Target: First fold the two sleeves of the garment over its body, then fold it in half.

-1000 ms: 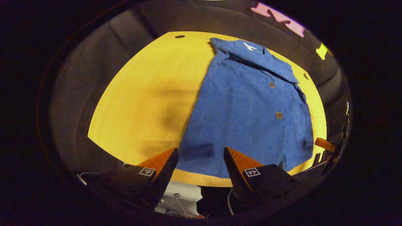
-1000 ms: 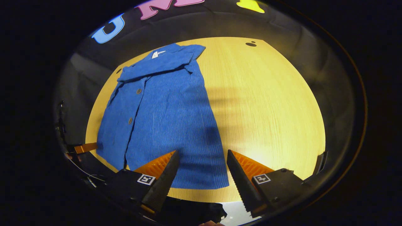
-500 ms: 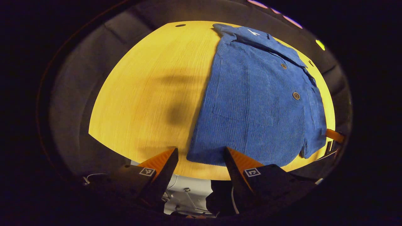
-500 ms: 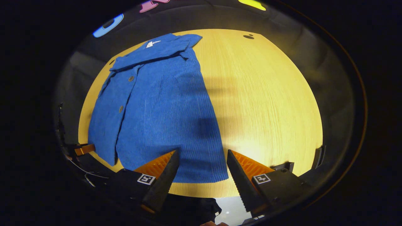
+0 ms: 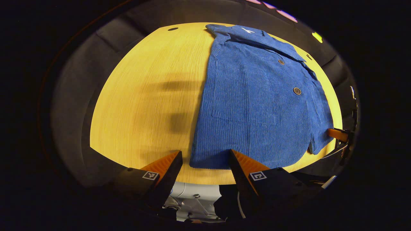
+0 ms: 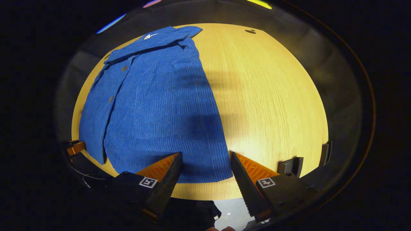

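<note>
A blue corduroy shirt lies flat on the yellow wooden table, collar at the far end, buttons up its front, sleeves tucked out of sight. My left gripper hangs open just above the hem's near left corner, holding nothing. In the right gripper view the same shirt spreads across the table's left half. My right gripper stands open over the hem's near right corner, nothing between its fingers. The other gripper's tip peeks past the shirt at the right edge of the left gripper view.
The table's near edge runs just under both grippers, with pale floor below. Bare wood stretches right of the shirt in the right gripper view. A small dark hole marks the table's far end. Dark cloth walls ring the table.
Both grippers have dropped lower and tilted toward the table, so the shirt's hem has drawn closer to their fingertips. Both stay open. The shirt has not moved.
</note>
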Demonstrator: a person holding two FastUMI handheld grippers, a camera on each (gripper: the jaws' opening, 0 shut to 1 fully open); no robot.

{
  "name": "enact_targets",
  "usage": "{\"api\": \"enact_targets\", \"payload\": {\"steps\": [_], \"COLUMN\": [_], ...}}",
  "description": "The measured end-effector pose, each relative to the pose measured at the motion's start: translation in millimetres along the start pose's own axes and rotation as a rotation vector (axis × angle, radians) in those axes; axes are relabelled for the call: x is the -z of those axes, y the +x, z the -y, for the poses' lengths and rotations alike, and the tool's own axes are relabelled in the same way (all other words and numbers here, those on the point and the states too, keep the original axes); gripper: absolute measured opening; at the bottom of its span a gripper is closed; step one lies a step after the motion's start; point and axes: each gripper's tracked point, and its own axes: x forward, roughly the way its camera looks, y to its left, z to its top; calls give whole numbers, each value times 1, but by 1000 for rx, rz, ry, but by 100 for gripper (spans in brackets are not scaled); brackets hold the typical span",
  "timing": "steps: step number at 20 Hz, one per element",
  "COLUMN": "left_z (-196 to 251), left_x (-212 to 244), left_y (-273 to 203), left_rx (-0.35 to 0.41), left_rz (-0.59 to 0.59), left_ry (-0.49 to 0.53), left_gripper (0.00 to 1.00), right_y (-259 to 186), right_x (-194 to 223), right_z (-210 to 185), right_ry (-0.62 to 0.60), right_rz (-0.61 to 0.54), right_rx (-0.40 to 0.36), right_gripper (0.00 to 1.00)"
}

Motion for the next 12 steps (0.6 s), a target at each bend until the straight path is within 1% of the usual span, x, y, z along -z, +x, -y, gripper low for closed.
{"api": "enact_targets", "payload": {"steps": [1,2,3,4,5,6,7,8,9,10,12], "left_z": [3,7,12,20,24,26,29,32,40,43,35], "left_x": [4,2,1,-6,-9,-10,-11,-11,-10,-17,-29], "left_y": [1,-2,-2,-1,2,4,2,1,-5,-9,-21], "left_rx": [2,12,28,50,55,68,86,133,198,225,221], "left_rz": [-22,-35,-39,-25,-19,-12,-19,-35,-57,-37,9], "left_ry": [8,18,33,34,44,65,44,4,-47,-76,-61], "left_gripper": [85,77,68,41,14,7,0,0,0,0,0], "right_y": [1,1,2,-1,1,2,2,-2,-1,-6,-22], "right_x": [1,2,4,4,3,3,-1,3,0,-2,-16], "right_z": [0,-1,-3,-7,-16,-17,-20,-18,-23,-26,-30], "right_ry": [-5,1,0,7,33,59,44,55,69,92,134], "right_rz": [-2,-13,-36,-54,-51,-57,-60,-70,-80,-88,-58], "right_rx": [2,-1,-5,-16,-45,-37,-50,-49,-67,-85,-104], "right_gripper": [98,93,97,80,57,34,11,11,1,2,1]}}
